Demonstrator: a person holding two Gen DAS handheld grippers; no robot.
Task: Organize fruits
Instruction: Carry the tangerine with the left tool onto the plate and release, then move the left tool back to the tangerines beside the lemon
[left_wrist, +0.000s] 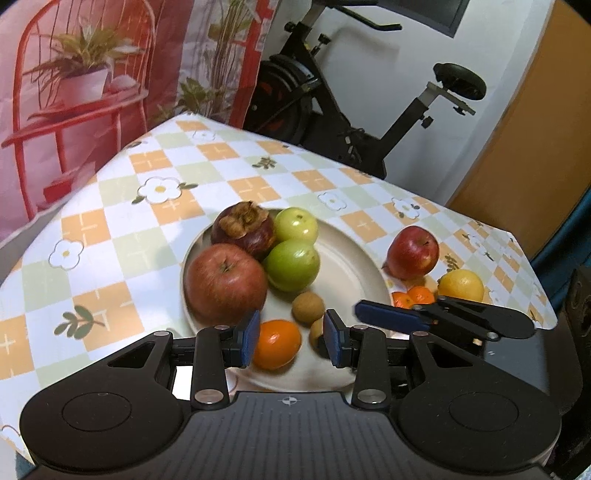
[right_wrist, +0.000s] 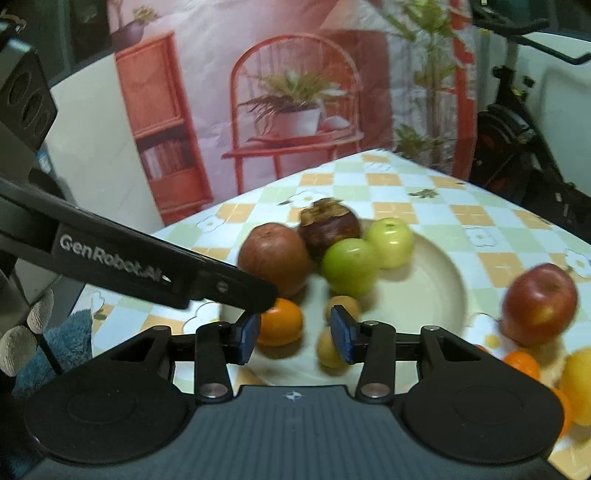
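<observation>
Fruits crowd the cream plate (left_wrist: 354, 266) on the checked tablecloth (left_wrist: 110, 229): big apple (left_wrist: 225, 282), mangosteen (left_wrist: 245, 229), two green fruits, a mandarin (left_wrist: 275, 343). Left gripper (left_wrist: 290, 341) and right gripper (right_wrist: 295, 338) both gape partway, gripping nothing.

A table covered by a checked cloth (left_wrist: 207, 173) in orange, pale green and white, dotted with white flowers, fills the middle of the room. Behind it hangs a pink printed backdrop (left_wrist: 92, 74) showing a red chair, a potted plant and, in the right wrist view, an orange bookshelf (right_wrist: 162, 122). A black exercise bike (left_wrist: 354, 110) stands beside the backdrop against a white wall (left_wrist: 480, 48). A brown wooden panel (left_wrist: 535, 140), perhaps a door, rises on the right. Something blue and fluffy (right_wrist: 62, 347) lies low beside the table.
</observation>
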